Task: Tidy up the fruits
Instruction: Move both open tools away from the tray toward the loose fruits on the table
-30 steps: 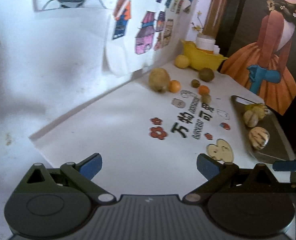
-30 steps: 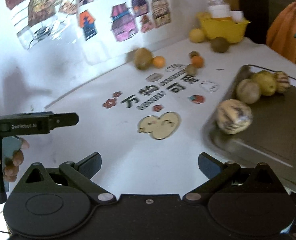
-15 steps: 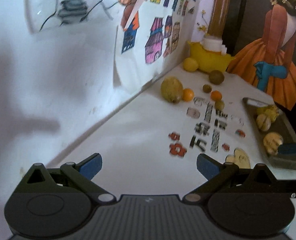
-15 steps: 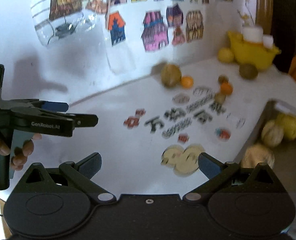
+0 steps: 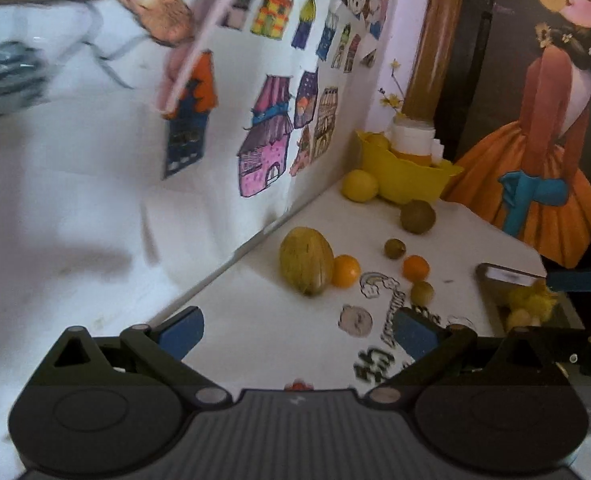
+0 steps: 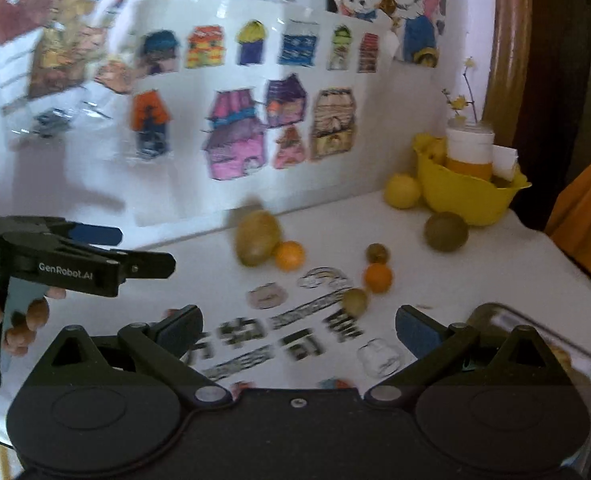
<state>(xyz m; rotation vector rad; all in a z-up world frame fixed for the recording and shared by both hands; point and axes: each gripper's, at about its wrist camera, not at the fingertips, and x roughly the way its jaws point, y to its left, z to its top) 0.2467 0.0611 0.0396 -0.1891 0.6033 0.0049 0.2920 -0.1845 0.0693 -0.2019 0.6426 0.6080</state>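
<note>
White tabletop point(image 5: 279, 344): printed with cartoon stickers and bold characters, it runs back to a wall hung with coloured drawings of houses point(image 6: 235, 140).
Loose fruit: scattered over the far half of the table, well apart from the tray, so it appears not yet sorted.
Largest fruit: an oval yellow-green melon point(image 5: 306, 261) lies near the wall with a small orange point(image 5: 346, 271) touching its right side.
Smaller pieces: a second orange point(image 5: 416, 268), a small green fruit point(image 5: 422, 292) just in front of it and a small dark round fruit point(image 5: 394, 248) behind it sit near the middle.
Back corner: a round brown-green fruit point(image 5: 417, 216) and a yellow lemon-like fruit point(image 5: 360, 185) rest just beside a yellow bowl point(image 5: 407, 178) that holds a white and orange container.
Tray: a dark metal tray point(image 5: 491, 300) at the right edge already holds several yellow fruits point(image 5: 531, 300), which suggests it is the collecting place.
Left gripper point(image 5: 295, 330): its blue-padded jaws are spread wide with nothing between them, held above bare table and aimed toward the melon.
Right gripper point(image 6: 297, 328): jaws likewise wide apart and empty, hovering over the printed characters with the tray at its right.
Hand point(image 6: 19, 320): fingers wrap the left tool's handle at the left edge of the right camera's view.
Judgement: both tools seem poised to reach for the loose fruit; none is held yet.
</note>
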